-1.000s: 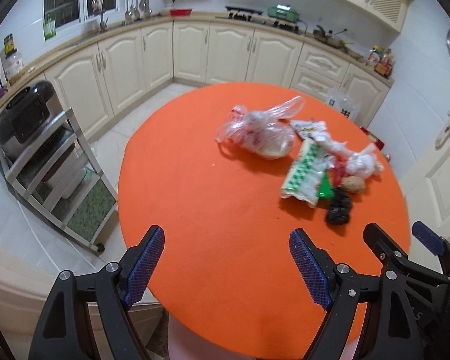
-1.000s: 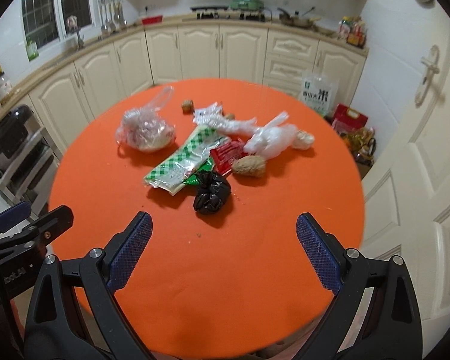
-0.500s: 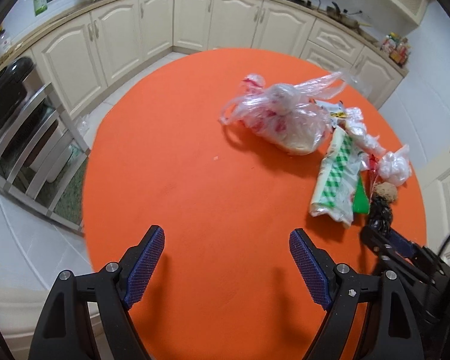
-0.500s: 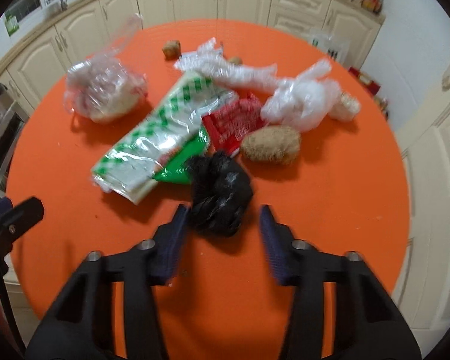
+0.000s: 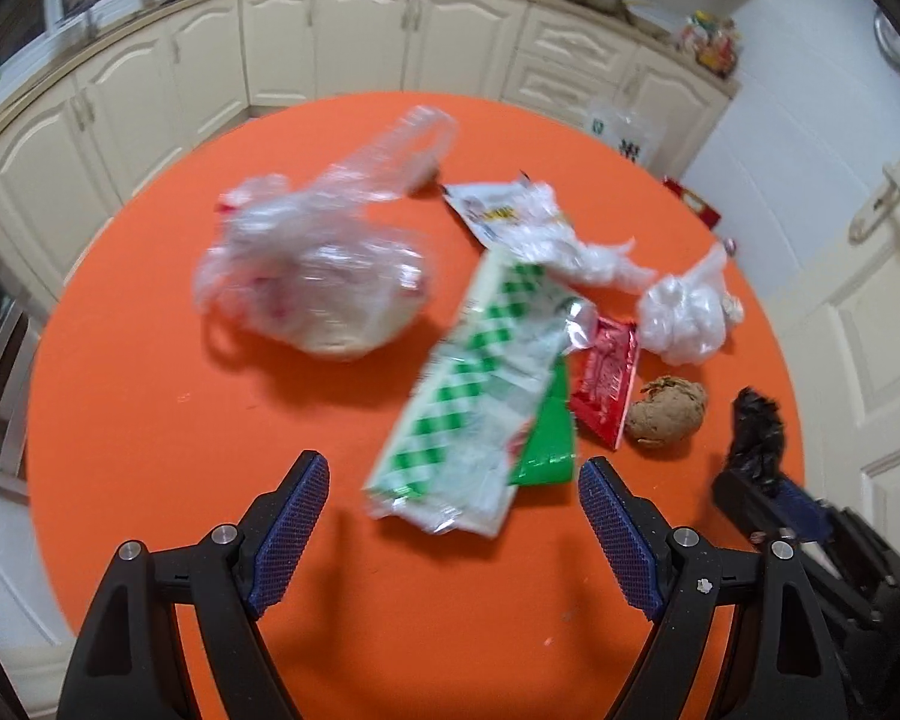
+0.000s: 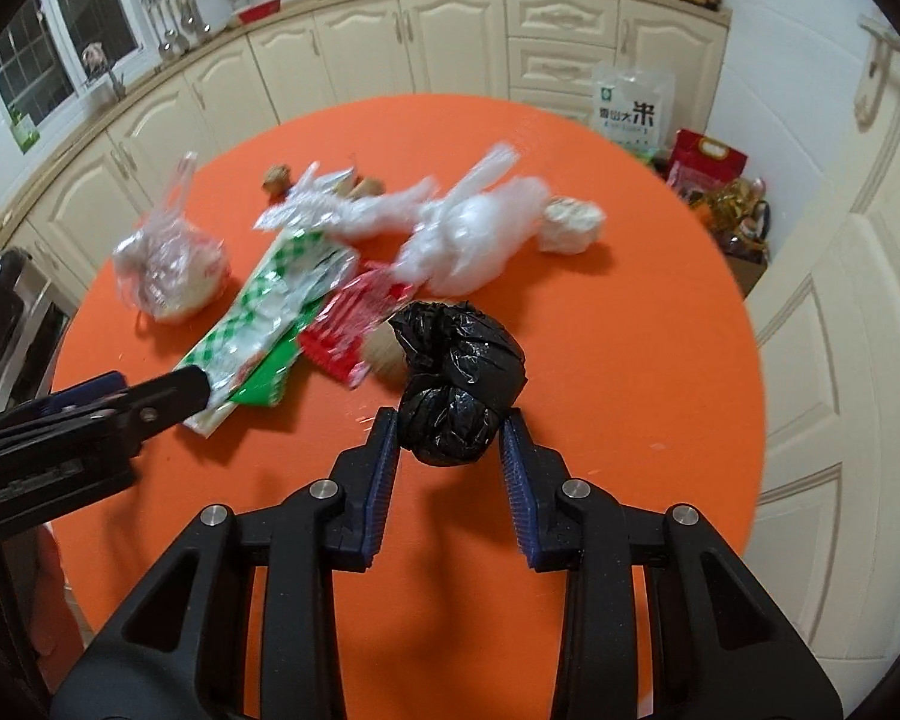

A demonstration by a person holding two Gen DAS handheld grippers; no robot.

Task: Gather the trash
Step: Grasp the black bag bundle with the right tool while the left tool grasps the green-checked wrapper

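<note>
Right tool [image 6: 449, 447] clamps black crumpled bag [image 6: 457, 381] (both pads touching it) above orange worktop [image 6: 630, 360]; green-checked wrapper [image 6: 264, 312], red packet [image 6: 348, 324], clear bags behind, blurred.

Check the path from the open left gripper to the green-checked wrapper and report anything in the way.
Nothing visible blocks it. The left gripper is open, and the green-checked wrapper lies straight ahead, its near end between the fingertips. Only bare orange table lies between. The right gripper is off to the side, shut on the black bag.

A crumpled black bag [image 6: 457, 385] sits clamped between the right gripper [image 6: 450, 438] fingers, raised above the orange surface [image 6: 630, 330]; other wrappers lie scattered behind.
</note>
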